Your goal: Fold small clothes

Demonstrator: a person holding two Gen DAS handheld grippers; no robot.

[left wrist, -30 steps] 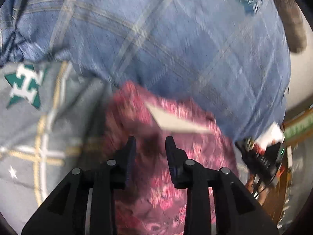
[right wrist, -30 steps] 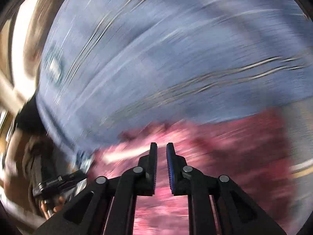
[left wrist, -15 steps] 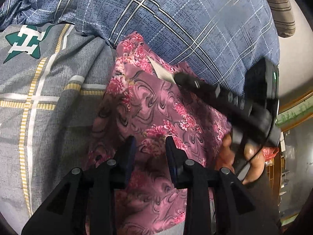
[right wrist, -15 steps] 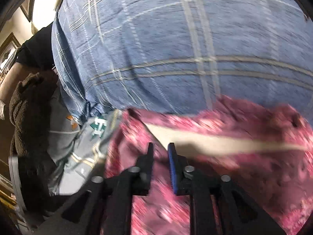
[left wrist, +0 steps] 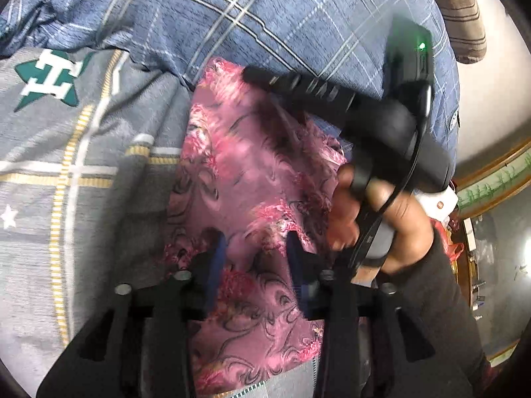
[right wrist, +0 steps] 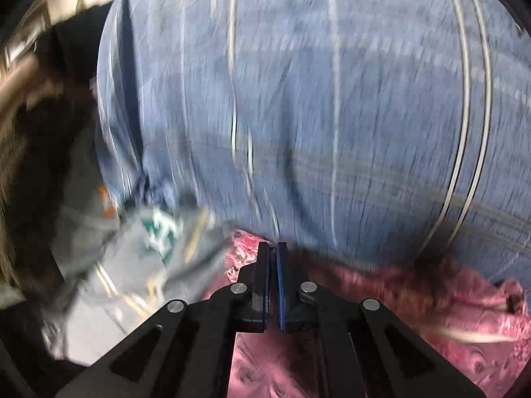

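A pink floral garment (left wrist: 252, 179) lies on the bed, over a grey bedsheet and against a blue plaid cover. My left gripper (left wrist: 255, 248) is open, its fingers straddling the garment's near part. My right gripper (right wrist: 272, 248) has its jaws almost closed at the garment's far edge (right wrist: 245, 245); motion blur hides whether cloth is pinched. In the left wrist view the right gripper (left wrist: 252, 73) reaches across the garment's far corner, held by a hand (left wrist: 381, 212).
A blue plaid cover (left wrist: 298, 20) lies beyond the garment. A grey sheet with a green star logo (left wrist: 49, 79) lies at the left. A brown striped cushion (left wrist: 461, 10) is at the far right. Room furniture shows at the right edge.
The right gripper has swung further left over the garment's far corner and its jaws have closed tighter. The white tag on the garment is no longer visible in the left view.
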